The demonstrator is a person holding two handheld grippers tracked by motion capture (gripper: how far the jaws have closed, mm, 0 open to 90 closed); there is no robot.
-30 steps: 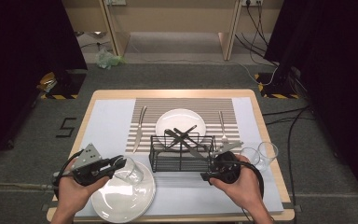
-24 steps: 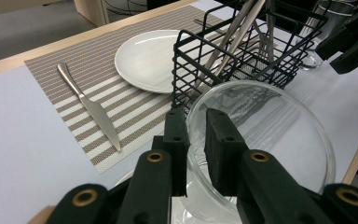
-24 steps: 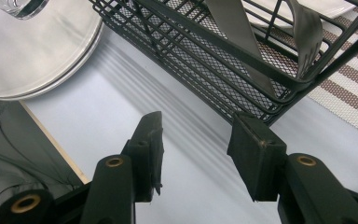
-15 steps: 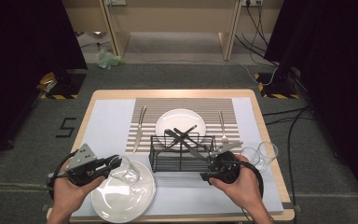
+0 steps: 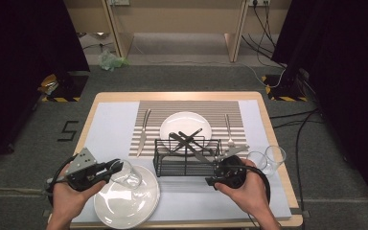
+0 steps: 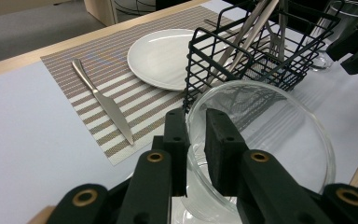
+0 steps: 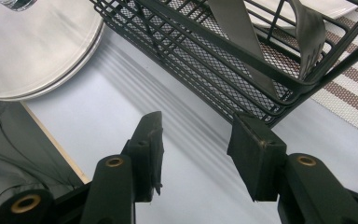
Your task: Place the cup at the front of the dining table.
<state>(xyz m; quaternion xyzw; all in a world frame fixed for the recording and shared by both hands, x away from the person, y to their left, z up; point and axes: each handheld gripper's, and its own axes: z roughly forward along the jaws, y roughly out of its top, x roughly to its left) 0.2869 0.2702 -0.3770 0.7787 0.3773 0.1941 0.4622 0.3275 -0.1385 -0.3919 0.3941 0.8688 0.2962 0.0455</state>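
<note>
I can read one sign: a black "5" (image 5: pixel 69 130) marked on the grey floor (image 5: pixel 33 158). It sits left of my surface (image 5: pixel 124 98), at the frame's middle left.

Grey carpet floor (image 5: pixel 182 76) spreads around the wooden table (image 5: pixel 182 95), black curtains (image 5: pixel 24 38) hang left and right, pale wooden furniture (image 5: pixel 172 19) stands far back.

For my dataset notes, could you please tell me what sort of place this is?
Probably a lab or studio set up for recording, not a home: the table stands on grey carpet between black curtains, with cables trailing across the floor and hazard-striped stand bases.
</note>
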